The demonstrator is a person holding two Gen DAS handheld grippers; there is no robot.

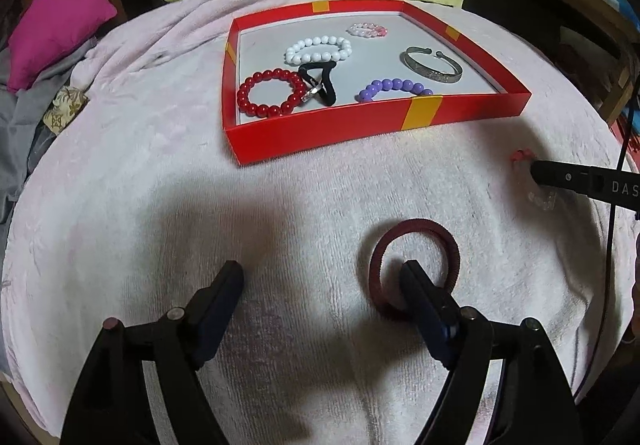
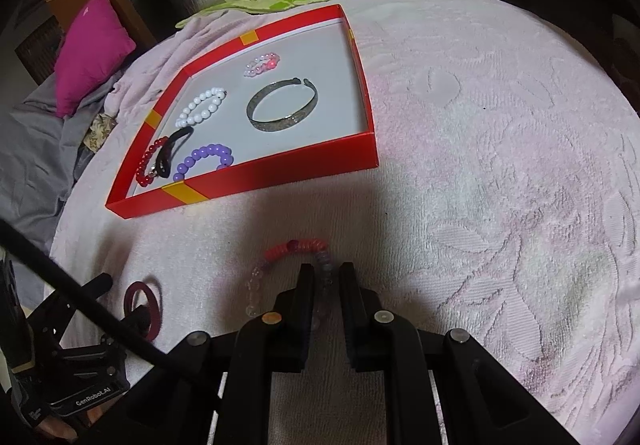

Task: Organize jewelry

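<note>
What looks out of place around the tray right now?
Two pieces lie outside the red tray on the towel: a maroon ring near the open left tongs, and a red-and-clear bracelet pinched by the right tongs.

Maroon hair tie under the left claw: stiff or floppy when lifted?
The maroon hair tie looks ribbed, likely elastic, so probably soft and sagging. Thin and hollow, so probably light. It lies flat on the towel; rolling seems unlikely.

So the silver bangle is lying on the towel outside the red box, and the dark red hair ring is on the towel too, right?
Not quite. The silver bangle lies inside the red box, beside the beaded bracelets, as the right wrist view shows. The dark red hair ring is indeed on the towel, outside the box.
</note>
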